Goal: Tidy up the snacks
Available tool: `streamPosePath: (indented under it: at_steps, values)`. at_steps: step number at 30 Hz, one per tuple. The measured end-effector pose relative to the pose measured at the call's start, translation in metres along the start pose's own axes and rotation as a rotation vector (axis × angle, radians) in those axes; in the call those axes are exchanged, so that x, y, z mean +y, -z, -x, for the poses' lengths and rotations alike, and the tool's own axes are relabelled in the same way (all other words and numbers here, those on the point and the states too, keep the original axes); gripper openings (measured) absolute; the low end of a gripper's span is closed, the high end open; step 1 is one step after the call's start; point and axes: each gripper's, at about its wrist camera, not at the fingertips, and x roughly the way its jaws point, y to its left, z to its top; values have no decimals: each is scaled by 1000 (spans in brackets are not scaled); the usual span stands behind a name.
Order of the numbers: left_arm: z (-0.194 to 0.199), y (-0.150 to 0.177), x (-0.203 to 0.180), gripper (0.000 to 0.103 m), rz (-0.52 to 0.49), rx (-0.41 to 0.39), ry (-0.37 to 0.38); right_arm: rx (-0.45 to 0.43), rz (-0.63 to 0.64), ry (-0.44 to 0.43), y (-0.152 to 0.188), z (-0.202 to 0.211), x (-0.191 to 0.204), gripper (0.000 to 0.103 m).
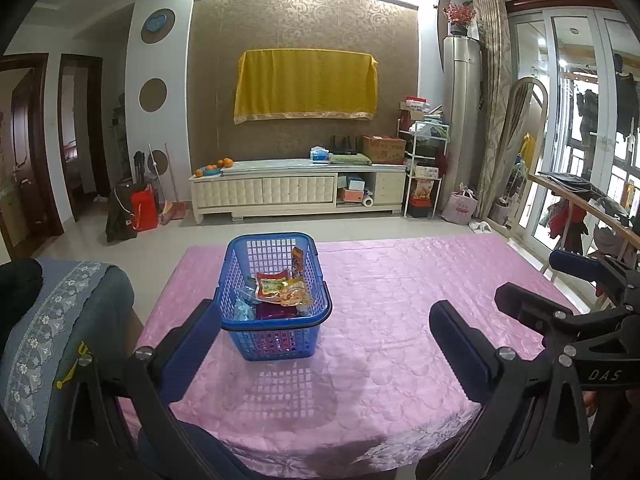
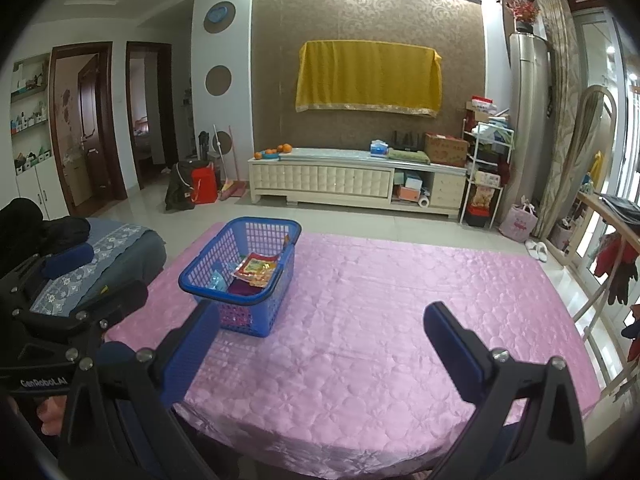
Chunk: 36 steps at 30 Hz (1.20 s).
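A blue plastic basket [image 1: 240, 264] stands on the pink tablecloth [image 1: 400, 300]; it also shows in the right wrist view [image 2: 200, 264]. Several snack packets [image 1: 276, 286] lie inside it, red and orange on top, seen also in the right wrist view [image 2: 256, 268]. My left gripper [image 1: 324, 320] is open and empty, its left finger beside the basket's near left corner. My right gripper [image 2: 320, 328] is open and empty, to the right of the basket; it shows at the right edge of the left wrist view [image 1: 560, 280].
A grey-blue cushioned seat [image 1: 52, 320] stands left of the table. A wooden rack with clothes [image 2: 608, 248] stands at the right. A cream TV cabinet [image 1: 296, 188] lines the far wall across open floor.
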Motion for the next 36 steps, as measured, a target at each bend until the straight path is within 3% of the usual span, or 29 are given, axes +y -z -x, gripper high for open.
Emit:
streamPosePath:
  at_steps: [36]
  values:
    - [2,1,4,103,1,17,0,6,-6,1,1,1,3,103]
